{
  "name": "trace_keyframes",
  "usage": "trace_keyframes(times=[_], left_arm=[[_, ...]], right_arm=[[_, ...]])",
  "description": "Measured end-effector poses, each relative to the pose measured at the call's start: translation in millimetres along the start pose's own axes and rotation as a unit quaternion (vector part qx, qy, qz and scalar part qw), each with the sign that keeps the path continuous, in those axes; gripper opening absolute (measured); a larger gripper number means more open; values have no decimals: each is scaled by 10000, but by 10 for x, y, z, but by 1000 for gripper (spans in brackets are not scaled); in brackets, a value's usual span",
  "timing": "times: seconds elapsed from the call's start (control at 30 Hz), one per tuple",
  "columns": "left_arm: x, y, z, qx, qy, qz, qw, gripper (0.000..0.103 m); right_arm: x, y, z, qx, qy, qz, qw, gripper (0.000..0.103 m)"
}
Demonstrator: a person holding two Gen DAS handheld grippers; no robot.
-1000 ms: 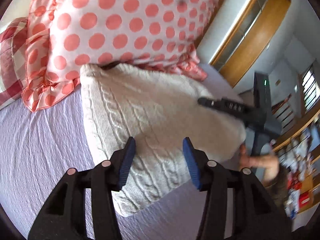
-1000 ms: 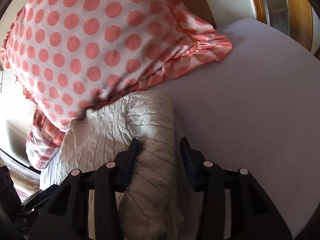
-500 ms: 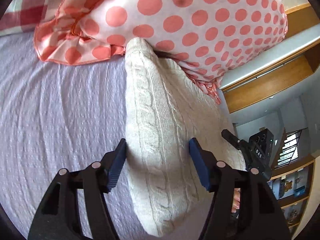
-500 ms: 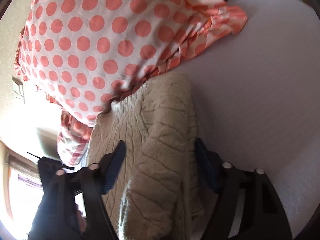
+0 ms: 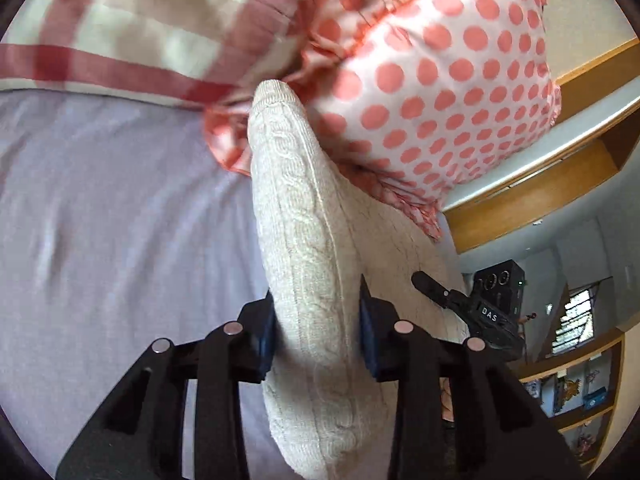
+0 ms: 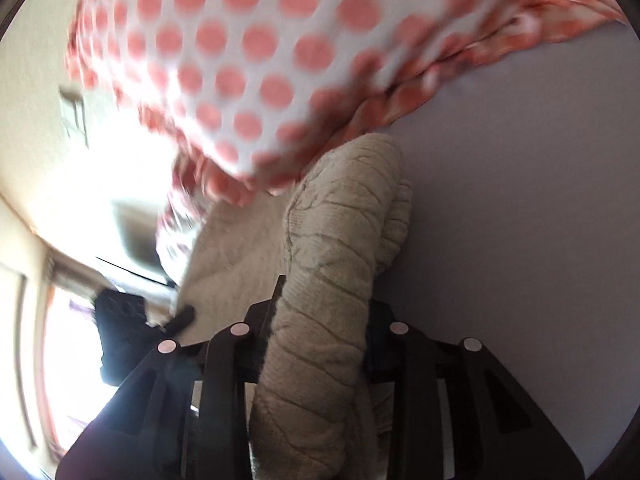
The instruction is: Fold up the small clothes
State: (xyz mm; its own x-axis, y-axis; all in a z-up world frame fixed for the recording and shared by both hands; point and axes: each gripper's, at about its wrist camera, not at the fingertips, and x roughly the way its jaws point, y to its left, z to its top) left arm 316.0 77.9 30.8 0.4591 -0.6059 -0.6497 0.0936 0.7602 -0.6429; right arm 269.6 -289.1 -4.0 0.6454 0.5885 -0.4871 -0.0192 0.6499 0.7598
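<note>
Sweater: a cream knitted sweater lies folded on the bed, in the middle of the frame in both views. Its far end touches the spotty pillow.
Left gripper: the left gripper sits at the bottom middle of the left wrist view. Its blue fingers are pinching a thick edge of the sweater, one on each side.
Right gripper: the right gripper sits at the bottom middle of the right wrist view. Its fingers are pinching a bunched roll of the sweater.
Spotty pillow: a white pillow with pink dots fills the upper right of the left wrist view.
Checked pillow: a red and white pillow is at the upper left.
Bed: a pale purple sheet is under everything.
</note>
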Motion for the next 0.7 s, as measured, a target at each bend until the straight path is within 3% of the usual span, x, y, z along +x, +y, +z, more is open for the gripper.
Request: trace_keyframes(times=[0.07,0.13,0.23,0.3,0.33,0.4,0.47,0.5,0.57,0.63,0.7], left_arm=[[-43,127,37,167,-46,543,9984,40],[-60,192,25,121,-29,556,9984,42],[-388,49,-54,582,-545,776,9938,40],[-642,-113,-168,911,-884,605,9901,40],[-699,-208,-232,1004,-912,421,9899,40],[-736,-381,-380,1094,-734,-159,9912,44],[-475,-599,-503,1120,-426,-472,9917,49],[-280,-681,-540,1099,-256,-510,9923,51],[89,-677,-605,986,85,-173,9949,51],[389,-633,-668,960,217,55,9951,40],[312,-695,-743,1183,56,208,9927,41]], right_arm=[[156,184,-30,-389,102,-483,9980,42],[93,330,-59,-678,4,-839,9942,49],[-367,527,-181,-1019,-729,-1228,9845,57],[-669,625,-288,-1072,-950,-751,9868,59],[-743,700,-353,-1092,-910,-426,9889,67],[-762,828,-480,-1176,-644,62,9910,80],[-602,908,-581,-1195,-279,228,9922,81],[-513,869,-603,-1113,-139,153,9936,83],[-251,698,-585,-791,39,-424,9960,84],[-215,503,-537,-486,-173,-185,9985,83],[-316,514,-537,-354,-129,-127,9992,83]])
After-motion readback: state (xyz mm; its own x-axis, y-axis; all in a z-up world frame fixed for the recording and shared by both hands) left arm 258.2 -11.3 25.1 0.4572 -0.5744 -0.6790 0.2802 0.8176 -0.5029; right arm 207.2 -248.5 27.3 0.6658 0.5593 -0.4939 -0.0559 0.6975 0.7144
